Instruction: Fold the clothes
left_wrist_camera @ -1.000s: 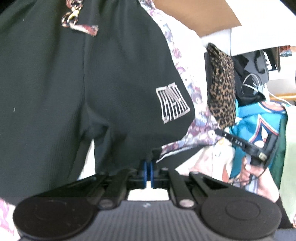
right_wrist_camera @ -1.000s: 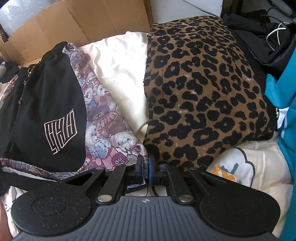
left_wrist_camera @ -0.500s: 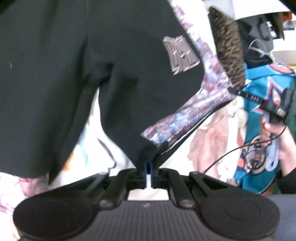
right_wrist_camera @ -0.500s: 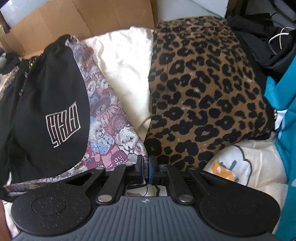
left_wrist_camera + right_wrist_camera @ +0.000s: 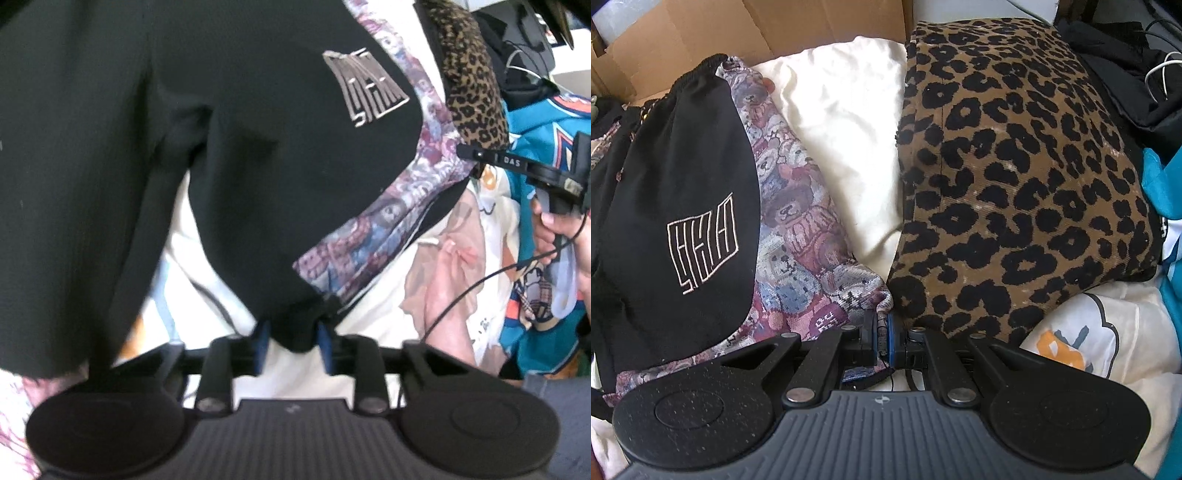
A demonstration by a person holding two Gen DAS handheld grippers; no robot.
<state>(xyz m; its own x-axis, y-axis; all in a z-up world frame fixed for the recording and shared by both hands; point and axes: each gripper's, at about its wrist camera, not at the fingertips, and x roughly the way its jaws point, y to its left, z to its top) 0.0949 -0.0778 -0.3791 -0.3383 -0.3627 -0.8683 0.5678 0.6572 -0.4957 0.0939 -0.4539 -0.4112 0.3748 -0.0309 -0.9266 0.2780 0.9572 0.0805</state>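
Your left hand-held gripper (image 5: 292, 345) has just parted, black shorts (image 5: 184, 147) hem loose between; your right (image 5: 882, 338) pinches the bear-print fabric (image 5: 798, 236) edge. Soft, limp, light cloth: grip hems and corners.

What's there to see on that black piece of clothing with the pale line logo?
The black garment looks like a soft knit with a gathered band at its far end and a pale outlined logo stitched on. It lies folded over a teddy-bear print fabric on the pile. A corner of it sits between the left gripper jaws, which have just been opening and stand apart. The right gripper is shut on the bear fabric's edge.
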